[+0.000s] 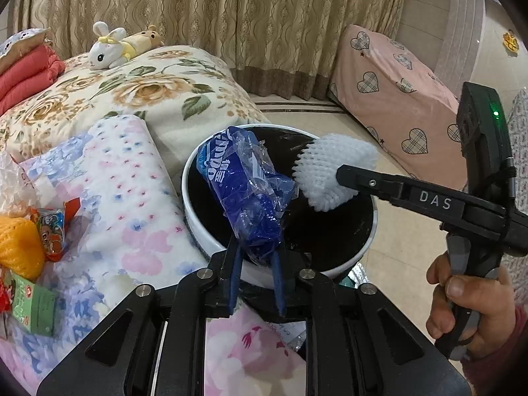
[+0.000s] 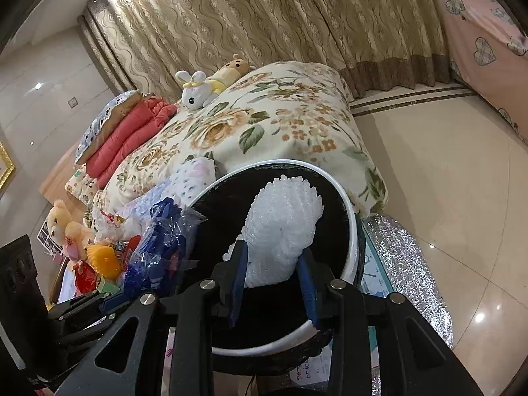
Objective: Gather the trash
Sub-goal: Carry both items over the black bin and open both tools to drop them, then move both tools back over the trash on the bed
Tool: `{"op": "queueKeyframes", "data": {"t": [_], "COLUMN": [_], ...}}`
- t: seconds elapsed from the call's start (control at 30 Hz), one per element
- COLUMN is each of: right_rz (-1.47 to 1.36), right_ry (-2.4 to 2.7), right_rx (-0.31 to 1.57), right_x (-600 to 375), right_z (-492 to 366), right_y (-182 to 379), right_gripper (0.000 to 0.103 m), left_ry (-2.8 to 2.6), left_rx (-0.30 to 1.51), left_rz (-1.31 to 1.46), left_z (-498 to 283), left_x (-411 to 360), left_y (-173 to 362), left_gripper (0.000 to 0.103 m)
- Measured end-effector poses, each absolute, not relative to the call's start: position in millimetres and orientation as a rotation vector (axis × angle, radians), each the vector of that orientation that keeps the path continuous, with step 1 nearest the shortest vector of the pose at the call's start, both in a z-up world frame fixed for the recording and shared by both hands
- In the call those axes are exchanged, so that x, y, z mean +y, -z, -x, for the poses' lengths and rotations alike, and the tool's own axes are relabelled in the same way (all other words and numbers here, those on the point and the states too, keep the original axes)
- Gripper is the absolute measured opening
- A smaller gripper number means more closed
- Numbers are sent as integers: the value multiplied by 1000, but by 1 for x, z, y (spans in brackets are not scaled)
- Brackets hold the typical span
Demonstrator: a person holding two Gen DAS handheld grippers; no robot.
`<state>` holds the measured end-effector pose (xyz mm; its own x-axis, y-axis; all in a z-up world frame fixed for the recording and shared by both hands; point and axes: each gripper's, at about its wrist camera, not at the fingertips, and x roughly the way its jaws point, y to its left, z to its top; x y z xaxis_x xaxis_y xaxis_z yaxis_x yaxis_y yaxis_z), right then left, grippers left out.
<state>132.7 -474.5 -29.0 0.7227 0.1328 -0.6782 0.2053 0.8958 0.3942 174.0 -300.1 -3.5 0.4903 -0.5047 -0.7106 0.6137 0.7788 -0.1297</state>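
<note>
1. Bedding fills the left and centre of both views: a floral blanket (image 1: 138,99) with a pastel flowered sheet (image 1: 132,198) lying nearer the camera.
2. Patterned curtain (image 1: 231,16) hangs behind the bed; a pink heart-print cover (image 1: 389,99) lies at the right on the tiled floor (image 1: 406,231).
3. Trash bin (image 1: 194,217), white-rimmed with a black liner, stands just beside the bed edge, directly below both grippers.
4. Left gripper (image 1: 255,254) is clamped on a crumpled blue plastic wrapper (image 1: 244,191); the blue pads press on its lower end, and the wrapper hangs above the bin opening near the left rim.
5. Right gripper (image 2: 274,264) has a white foam net (image 2: 283,227) between its pads, above the bin interior. The net's sides lie against both pads, though the pictures do not show whether the pads squeeze it or merely flank it.
6. Person's hand (image 1: 468,303) grasps the right gripper's handle.
7. Remaining trash lies on the sheet at the left: an orange foam net (image 1: 19,247), a small printed snack packet (image 1: 52,231) and a green carton (image 1: 36,310).
8. Plush rabbit (image 1: 105,49) and plush bear (image 1: 145,38) rest on the blanket's far side.
</note>
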Motion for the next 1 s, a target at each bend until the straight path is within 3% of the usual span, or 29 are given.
{"op": "queueKeyframes", "data": {"t": [0.13,0.17,0.4,0.57,1.0], "right_rz": [-470,-474,-504,-500,-462], "right_ry": [43,47,54,31,-130], "right_rx": [780,778,745,728,739], "right_x": [-474,-474,-471,-452,-371], "right_z": [-134,-134,-124,-119,-112], "right_y": [31,31,27,23,25], "right_gripper": [63,65,72,86,88], "left_ry": [669,666,621,571,405], "left_rx": [800,794,793,793,804], "left_rz": [-144,-139,-95,-61,36], "left_z": [-171,-170,-166,-159,-136], "left_x": [-298,-296,-271,-242,-147], "left_y": [3,3,6,11,23], "left_gripper": [49,50,57,60,60]}}
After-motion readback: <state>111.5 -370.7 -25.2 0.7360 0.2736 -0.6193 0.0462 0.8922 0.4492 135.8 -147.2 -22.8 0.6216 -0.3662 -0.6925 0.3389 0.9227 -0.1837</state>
